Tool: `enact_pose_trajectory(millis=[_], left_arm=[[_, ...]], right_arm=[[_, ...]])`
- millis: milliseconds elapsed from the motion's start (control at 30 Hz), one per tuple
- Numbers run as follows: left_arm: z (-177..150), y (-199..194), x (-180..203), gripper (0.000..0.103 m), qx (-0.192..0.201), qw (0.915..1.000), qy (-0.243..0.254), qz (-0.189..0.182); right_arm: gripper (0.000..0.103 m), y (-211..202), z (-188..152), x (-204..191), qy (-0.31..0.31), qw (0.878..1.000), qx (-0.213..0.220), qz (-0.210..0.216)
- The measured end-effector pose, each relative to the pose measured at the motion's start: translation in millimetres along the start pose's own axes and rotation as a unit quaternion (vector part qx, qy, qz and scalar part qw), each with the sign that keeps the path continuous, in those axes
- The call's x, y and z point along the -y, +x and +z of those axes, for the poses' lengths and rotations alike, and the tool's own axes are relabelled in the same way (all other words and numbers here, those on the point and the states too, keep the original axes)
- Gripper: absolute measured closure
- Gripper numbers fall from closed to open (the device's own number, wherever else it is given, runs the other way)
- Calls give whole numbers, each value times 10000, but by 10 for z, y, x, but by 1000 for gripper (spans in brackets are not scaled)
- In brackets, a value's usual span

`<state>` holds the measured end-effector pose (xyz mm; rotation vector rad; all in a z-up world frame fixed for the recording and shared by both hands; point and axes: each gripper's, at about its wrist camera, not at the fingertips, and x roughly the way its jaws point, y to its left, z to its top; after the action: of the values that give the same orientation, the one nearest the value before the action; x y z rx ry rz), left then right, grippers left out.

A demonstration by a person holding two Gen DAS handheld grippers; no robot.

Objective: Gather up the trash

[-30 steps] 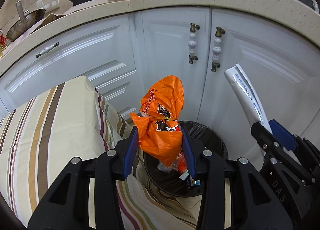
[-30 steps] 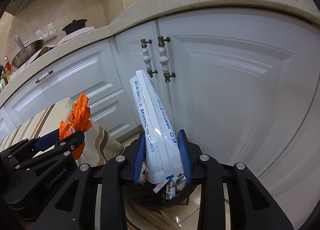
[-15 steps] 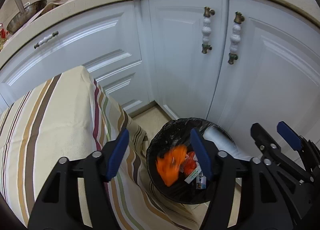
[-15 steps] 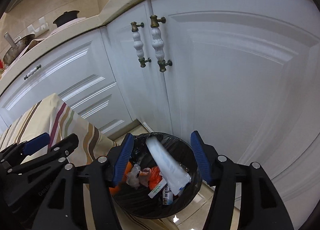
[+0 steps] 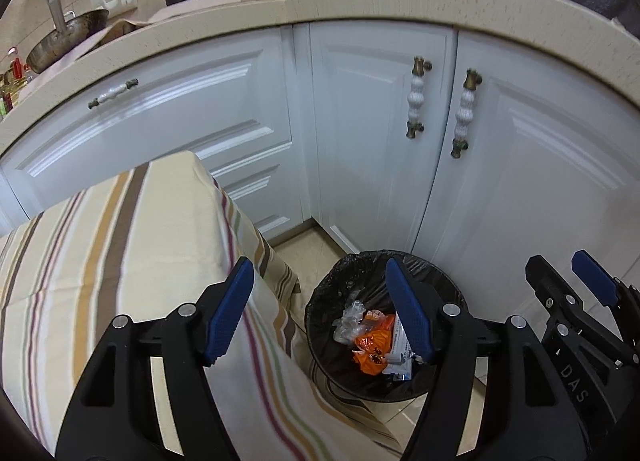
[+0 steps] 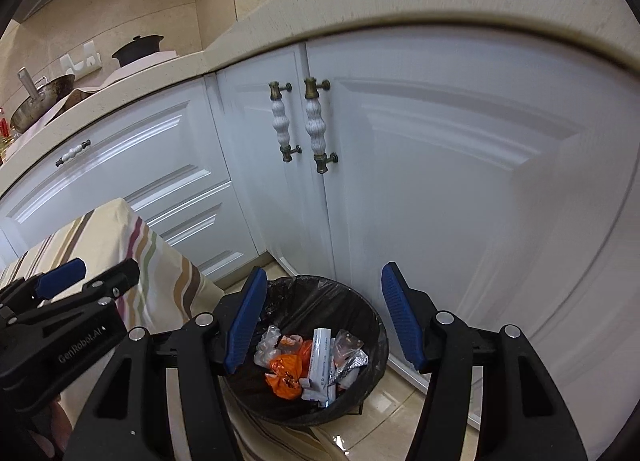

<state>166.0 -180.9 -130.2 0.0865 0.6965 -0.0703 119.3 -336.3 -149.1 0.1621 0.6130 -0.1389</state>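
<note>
Two grippers hang above the floor beside the white cabinets, next to the striped cloth draping the bench. Below sits the black-lined bin, placed to catch drops. The left gripper and right gripper spread their fingers wide, empty. The orange bag and white packet lie inside the bin.

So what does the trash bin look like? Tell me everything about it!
The trash bin is small, round and dark, lined with a crinkly black plastic bag folded over its rim. It stands upright on the tan floor tiles, close to the white cabinet doors, beside the hanging striped tablecloth. It has no lid. Inside lie an orange wrapper, a long white packet, clear plastic bits and a silvery wrapper. Both grippers hover above it, open and empty.
</note>
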Motion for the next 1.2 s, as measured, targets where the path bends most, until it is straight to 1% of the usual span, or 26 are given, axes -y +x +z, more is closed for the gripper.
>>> enact_pose_trajectory(millis=[233, 400, 567, 633, 667, 733, 867, 1067, 1200], left_arm=[[-39, -516, -208, 32, 324, 9994, 51, -50], [-128, -922, -389, 25, 603, 9981, 147, -18], [-204, -1253, -563, 24, 730, 9972, 129, -56], [-250, -1404, -619, 22, 801, 9967, 149, -54], [-269, -1453, -642, 19, 821, 9965, 159, -47], [-297, -1583, -691, 19, 855, 9962, 175, -45], [-342, -1816, -801, 14, 958, 9953, 107, -44], [-364, -2080, -965, 13, 975, 9952, -10, -54], [-365, -2281, -1063, 12, 1169, 9931, -111, 8]], right_arm=[[42, -498, 50, -94, -35, 9998, 195, -31], [40, -865, 49, -189, -87, 9994, 327, -45], [40, -1260, 8, -288, -146, 9985, 516, -82], [39, -1378, -5, -313, -158, 9983, 551, -70], [39, -1444, -13, -330, -174, 9981, 586, -75], [38, -1558, -21, -362, -199, 9979, 612, -58], [36, -1782, -11, -420, -231, 9970, 733, -44], [35, -2072, -15, -494, -259, 9957, 891, -56], [35, -2212, -30, -563, -292, 9950, 957, -25]])
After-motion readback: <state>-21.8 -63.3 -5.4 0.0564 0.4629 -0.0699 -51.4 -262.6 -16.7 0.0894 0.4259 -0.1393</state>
